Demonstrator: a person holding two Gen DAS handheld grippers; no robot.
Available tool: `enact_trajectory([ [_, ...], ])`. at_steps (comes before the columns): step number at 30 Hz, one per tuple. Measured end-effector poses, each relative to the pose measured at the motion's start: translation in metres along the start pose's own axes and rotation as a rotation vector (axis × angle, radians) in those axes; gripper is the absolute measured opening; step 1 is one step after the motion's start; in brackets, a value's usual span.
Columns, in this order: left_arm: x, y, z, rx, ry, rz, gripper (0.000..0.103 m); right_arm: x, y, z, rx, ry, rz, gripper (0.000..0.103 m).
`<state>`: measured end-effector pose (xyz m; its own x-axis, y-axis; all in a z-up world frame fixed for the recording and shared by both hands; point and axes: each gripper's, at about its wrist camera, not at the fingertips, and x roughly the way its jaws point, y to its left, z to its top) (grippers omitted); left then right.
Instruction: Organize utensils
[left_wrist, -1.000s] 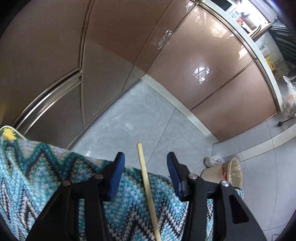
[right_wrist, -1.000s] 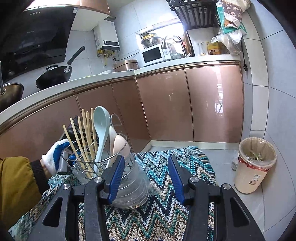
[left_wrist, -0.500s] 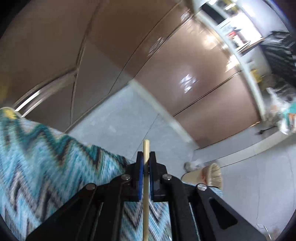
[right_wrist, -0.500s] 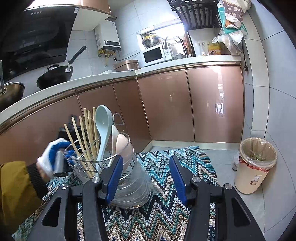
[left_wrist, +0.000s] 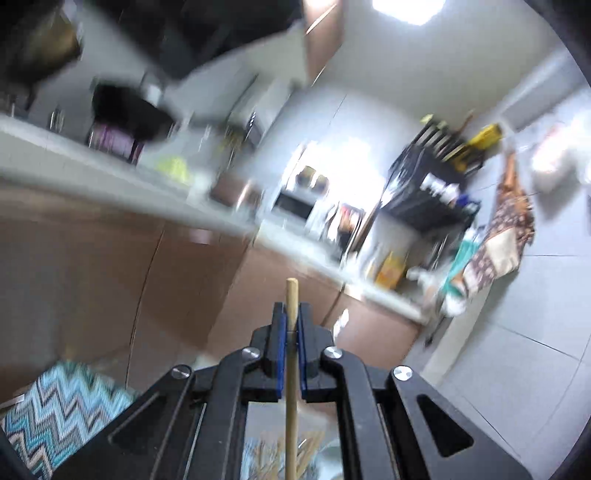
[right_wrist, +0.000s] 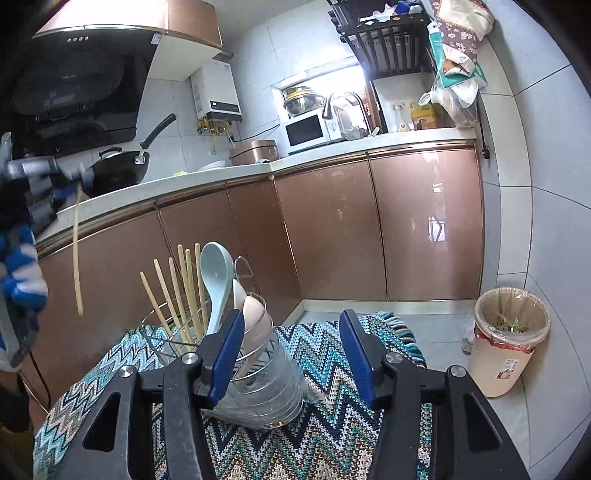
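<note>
Above the utensil holder (right_wrist: 221, 354), your left gripper (left_wrist: 291, 325) is clamped on a single chopstick (left_wrist: 291, 369) near its top; light, stiff and smooth, it may pivot. Your right gripper (right_wrist: 291, 354) hangs wide open, empty, beside the holder on the zigzag mat (right_wrist: 332, 424).

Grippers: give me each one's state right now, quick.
Left gripper: closed on a chopstick.
Right gripper: open, holding nothing.

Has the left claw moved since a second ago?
Yes. The left claw, shut on a chopstick, has risen from beside the utensil holder to countertop height in the right wrist view.
</note>
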<state>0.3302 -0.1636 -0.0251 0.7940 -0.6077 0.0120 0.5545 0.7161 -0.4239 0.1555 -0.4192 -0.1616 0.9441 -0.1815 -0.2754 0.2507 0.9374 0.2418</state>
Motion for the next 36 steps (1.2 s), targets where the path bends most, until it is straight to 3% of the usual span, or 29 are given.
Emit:
enact_trajectory([
  [4,0.006,-0.034,-0.013,0.049,-0.121,0.042,0.005,-0.002,-0.005,0.002,0.018,-0.011,-0.005,0.052],
  [10,0.03,-0.045,-0.077,0.127,-0.143,0.158,0.005,-0.005,-0.014,0.005,0.045,-0.028,-0.016,0.052],
  [14,0.036,-0.041,-0.109,0.166,-0.08,0.184,0.009,-0.007,-0.016,0.007,0.056,-0.035,-0.017,0.052],
  [17,0.033,-0.036,-0.115,0.175,-0.036,0.175,0.031,-0.009,-0.015,0.008,0.051,-0.04,-0.016,0.054],
  [23,0.002,-0.037,-0.102,0.197,0.03,0.182,0.048,-0.018,-0.01,0.016,0.045,-0.048,-0.004,0.056],
  [27,-0.031,-0.042,-0.087,0.286,0.127,0.237,0.064,-0.033,0.005,0.028,0.03,-0.053,-0.004,0.059],
  [31,-0.063,-0.043,-0.08,0.362,0.24,0.299,0.071,-0.054,0.025,0.038,0.023,-0.053,-0.015,0.075],
  [33,-0.083,-0.043,-0.077,0.382,0.291,0.328,0.073,-0.065,0.034,0.042,0.011,-0.049,-0.024,0.078],
  [36,-0.116,-0.042,-0.069,0.385,0.311,0.366,0.075,-0.085,0.048,0.046,-0.009,-0.037,-0.04,0.084],
])
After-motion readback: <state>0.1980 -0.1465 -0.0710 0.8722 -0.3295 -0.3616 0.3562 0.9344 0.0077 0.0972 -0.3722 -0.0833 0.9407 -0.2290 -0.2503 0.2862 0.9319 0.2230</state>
